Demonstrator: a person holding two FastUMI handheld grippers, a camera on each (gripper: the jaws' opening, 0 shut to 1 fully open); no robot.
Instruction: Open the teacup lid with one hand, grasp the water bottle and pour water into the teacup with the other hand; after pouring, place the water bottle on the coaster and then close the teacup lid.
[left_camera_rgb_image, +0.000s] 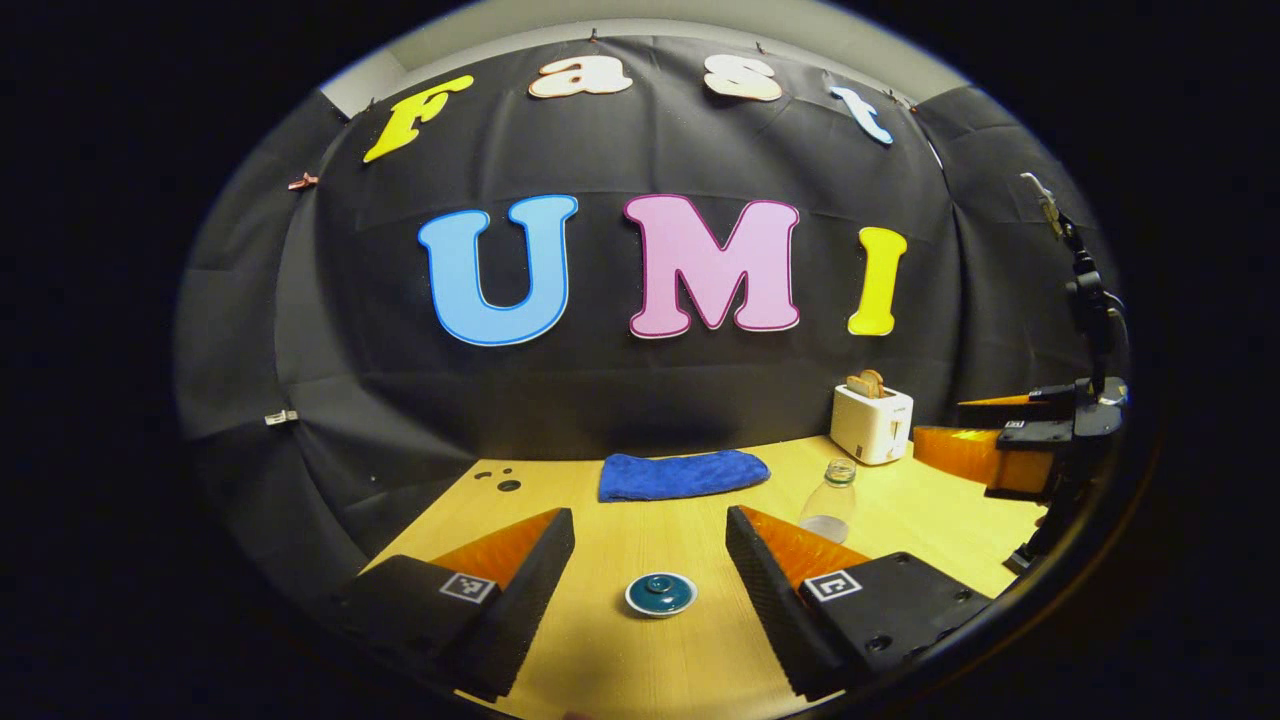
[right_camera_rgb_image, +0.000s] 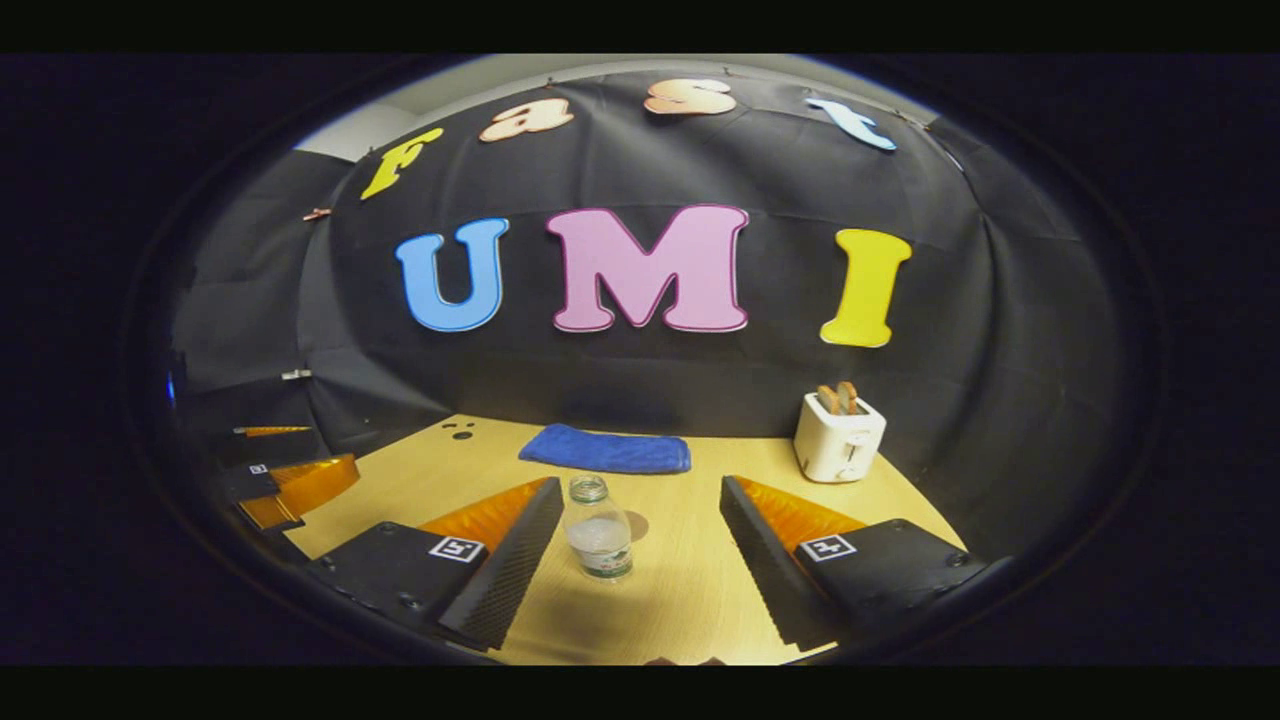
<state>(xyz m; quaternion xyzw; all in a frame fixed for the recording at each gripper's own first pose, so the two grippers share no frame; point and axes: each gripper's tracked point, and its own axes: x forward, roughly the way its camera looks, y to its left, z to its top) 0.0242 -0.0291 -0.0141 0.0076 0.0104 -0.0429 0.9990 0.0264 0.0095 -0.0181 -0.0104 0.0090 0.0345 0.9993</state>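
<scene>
- Gaping wide, the left gripper (left_camera_rgb_image: 650, 560) hovers level over the table's (left_camera_rgb_image: 640, 520) near edge, the teacup lid (left_camera_rgb_image: 661, 594) between its fingers, untouched.
- Equally wide, the right gripper (right_camera_rgb_image: 640, 555) frames the uncapped water bottle (right_camera_rgb_image: 598, 541), standing mid-table.
- Blue towel (right_camera_rgb_image: 606, 451) and toaster (right_camera_rgb_image: 838, 436) sit along the far edge.
- Left gripper view catches the right gripper at its right side.

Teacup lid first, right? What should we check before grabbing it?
1. Left gripper open: ok, jaws wide apart.
2. Lid between the left jaws: ok, centred on the table.
3. Lid untouched: ok, jaws clear of it.
4. Right gripper open: ok.
5. Bottle upright between the right jaws: ok, cap off.
6. Coaster free for the bottle: cannot tell.
</scene>
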